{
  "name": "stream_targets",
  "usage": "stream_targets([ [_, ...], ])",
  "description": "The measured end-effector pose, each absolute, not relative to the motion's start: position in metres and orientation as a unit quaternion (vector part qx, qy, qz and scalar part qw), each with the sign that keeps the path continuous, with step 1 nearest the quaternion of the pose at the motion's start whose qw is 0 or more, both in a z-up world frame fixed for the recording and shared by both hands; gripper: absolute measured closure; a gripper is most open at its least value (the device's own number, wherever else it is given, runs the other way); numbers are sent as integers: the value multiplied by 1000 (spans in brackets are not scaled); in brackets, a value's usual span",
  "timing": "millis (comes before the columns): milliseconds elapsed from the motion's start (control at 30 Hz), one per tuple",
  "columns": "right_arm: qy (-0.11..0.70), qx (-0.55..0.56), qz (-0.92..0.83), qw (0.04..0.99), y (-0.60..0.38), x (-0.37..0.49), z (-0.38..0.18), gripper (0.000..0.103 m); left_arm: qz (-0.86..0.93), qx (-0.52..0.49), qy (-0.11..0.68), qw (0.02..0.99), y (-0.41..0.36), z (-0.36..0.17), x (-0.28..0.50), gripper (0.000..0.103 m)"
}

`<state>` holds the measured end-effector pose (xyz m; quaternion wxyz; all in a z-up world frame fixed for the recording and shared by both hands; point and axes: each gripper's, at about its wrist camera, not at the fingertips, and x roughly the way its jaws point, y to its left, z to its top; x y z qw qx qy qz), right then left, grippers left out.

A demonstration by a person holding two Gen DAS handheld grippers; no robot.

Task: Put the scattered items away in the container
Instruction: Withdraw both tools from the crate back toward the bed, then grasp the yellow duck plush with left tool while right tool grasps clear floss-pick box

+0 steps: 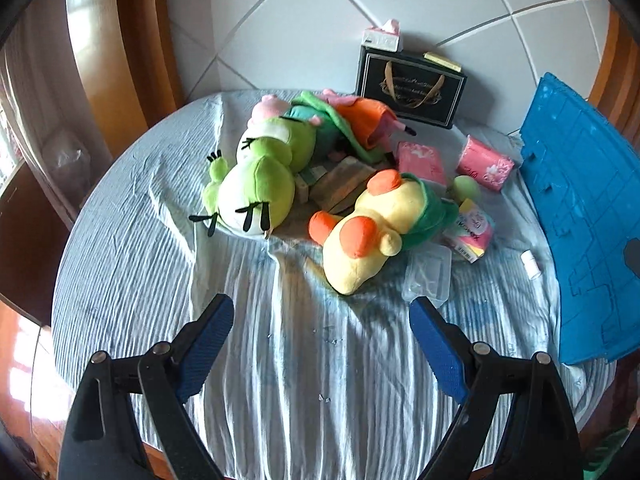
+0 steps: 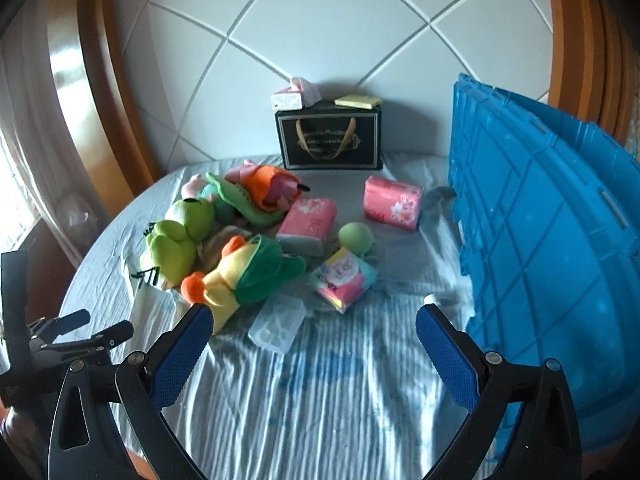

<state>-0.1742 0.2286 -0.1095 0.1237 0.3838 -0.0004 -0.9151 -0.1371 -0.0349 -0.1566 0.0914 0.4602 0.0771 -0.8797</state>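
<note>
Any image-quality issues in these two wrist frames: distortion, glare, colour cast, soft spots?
Left wrist view: strong fisheye bending of the wall tiles, dark vignette in the corners, glare on the wooden frame, bright sun streaks on the striped sheet. Right wrist view: same barrel distortion, cooler bluish cast, the blue container slightly soft, window side blown out at left.

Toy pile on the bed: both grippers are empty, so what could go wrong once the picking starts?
1. The yellow duck plush lies against the clear plastic box and partly over flat packets; grabbing it may drag them along.
2. The blue container appears to lean at the bed's edge; dropped items might tip it.
3. The small white bottle lies beside the container and could roll on the wrinkled sheet.
</note>
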Motion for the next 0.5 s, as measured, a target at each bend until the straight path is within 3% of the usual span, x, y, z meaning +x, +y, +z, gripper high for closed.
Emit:
stream_targets([
  [500, -1, 478, -871, 115, 236, -246, -192, 0, -854, 509, 72, 80, -24, -205, -216, 13],
])
